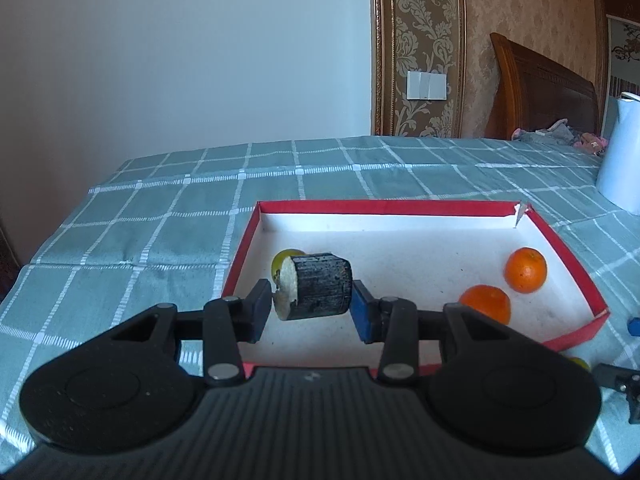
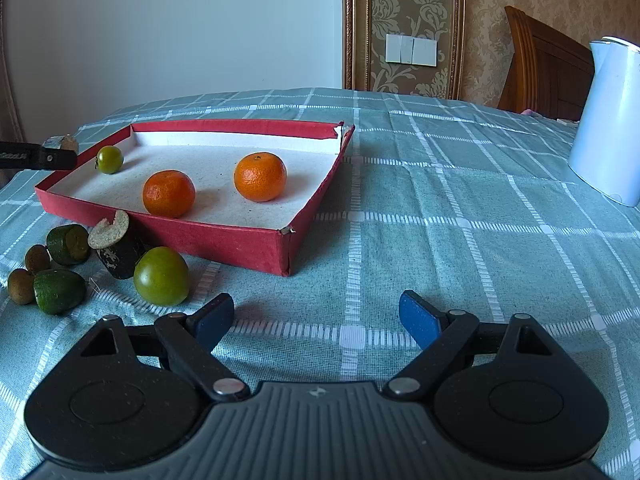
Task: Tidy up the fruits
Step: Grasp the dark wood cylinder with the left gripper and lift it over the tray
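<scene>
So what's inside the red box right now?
The red box holds two oranges and a small green fruit on its white floor. In the left wrist view, the held dark chunk covers most of that green fruit.

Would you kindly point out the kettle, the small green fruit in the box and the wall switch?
kettle (image 2: 604, 120), right wrist view, side of body
small green fruit (image 2: 109, 159), right wrist view, middle
wall switch (image 2: 411, 49), right wrist view, centre plate

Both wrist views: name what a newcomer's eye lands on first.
The red tray with its white floor stands out on the checked cloth, two oranges and a small green fruit inside. In the left wrist view, the left gripper holds a dark cut chunk over the tray. Green fruits cluster on the cloth in front of it.
</scene>
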{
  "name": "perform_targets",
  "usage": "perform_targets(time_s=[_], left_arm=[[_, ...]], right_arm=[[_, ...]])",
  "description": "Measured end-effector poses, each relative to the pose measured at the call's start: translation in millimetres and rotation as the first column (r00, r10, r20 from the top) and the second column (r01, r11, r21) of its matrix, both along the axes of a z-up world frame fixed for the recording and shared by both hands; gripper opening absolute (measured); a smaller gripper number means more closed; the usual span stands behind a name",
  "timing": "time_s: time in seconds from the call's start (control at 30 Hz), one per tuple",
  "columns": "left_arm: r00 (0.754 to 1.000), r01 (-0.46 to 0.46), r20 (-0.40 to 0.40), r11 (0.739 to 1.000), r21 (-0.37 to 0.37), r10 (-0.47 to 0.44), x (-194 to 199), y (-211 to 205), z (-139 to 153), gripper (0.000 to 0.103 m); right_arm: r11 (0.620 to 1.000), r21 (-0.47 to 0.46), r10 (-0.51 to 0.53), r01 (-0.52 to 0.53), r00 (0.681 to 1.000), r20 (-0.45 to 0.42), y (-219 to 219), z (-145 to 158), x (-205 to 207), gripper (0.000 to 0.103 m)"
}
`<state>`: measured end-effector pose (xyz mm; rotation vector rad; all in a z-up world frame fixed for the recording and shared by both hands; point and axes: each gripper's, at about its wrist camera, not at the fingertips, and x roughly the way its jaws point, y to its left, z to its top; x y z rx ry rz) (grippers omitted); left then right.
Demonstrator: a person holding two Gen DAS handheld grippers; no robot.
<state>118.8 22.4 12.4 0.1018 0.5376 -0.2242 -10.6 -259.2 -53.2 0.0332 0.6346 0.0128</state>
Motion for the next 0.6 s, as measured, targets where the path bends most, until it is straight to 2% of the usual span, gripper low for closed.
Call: perform_targets(time_s=[0.17,0.3,0.4,0.53,0.6], left_arm=[[0.999,-0.004,-0.038,1.000,-0.009,0.004,32.5,-8.7,-3.3,0.038],[0.998,0.003,-0.055,1.000,0.014,-0.002,50.4,-20.2,-10.7,0.039],[1.000,0.010,-0.012,0.998,0.063,-0.010,54.4,-31.3,-12.8,0.039],[1.000,0.024,0.018,0.999,0.039,-0.025,57.0,-38.0,-11.7,0.039],[0.999,0.026,0.024,0.998,0.049,-0.028,59.6,-43.3,-12.6,0.039]], right_arm=[[1.000,0.000,0.000,0.000,1.000,0.000,-0.1,0.1,-0.1,0.090],[1.000,0.000,0.000,0.000,1.000,0.000,-0.3,0.2,-0.1,0.090],[1.000,0.000,0.000,0.000,1.000,0.000,-0.3,0.2,-0.1,0.090],[1.000,0.000,0.000,0.000,1.000,0.000,-0.3,0.2,0.0,0.090],[1.000,0.000,0.000,0.000,1.000,0.000,-0.3,0.3,0.1,0.090]])
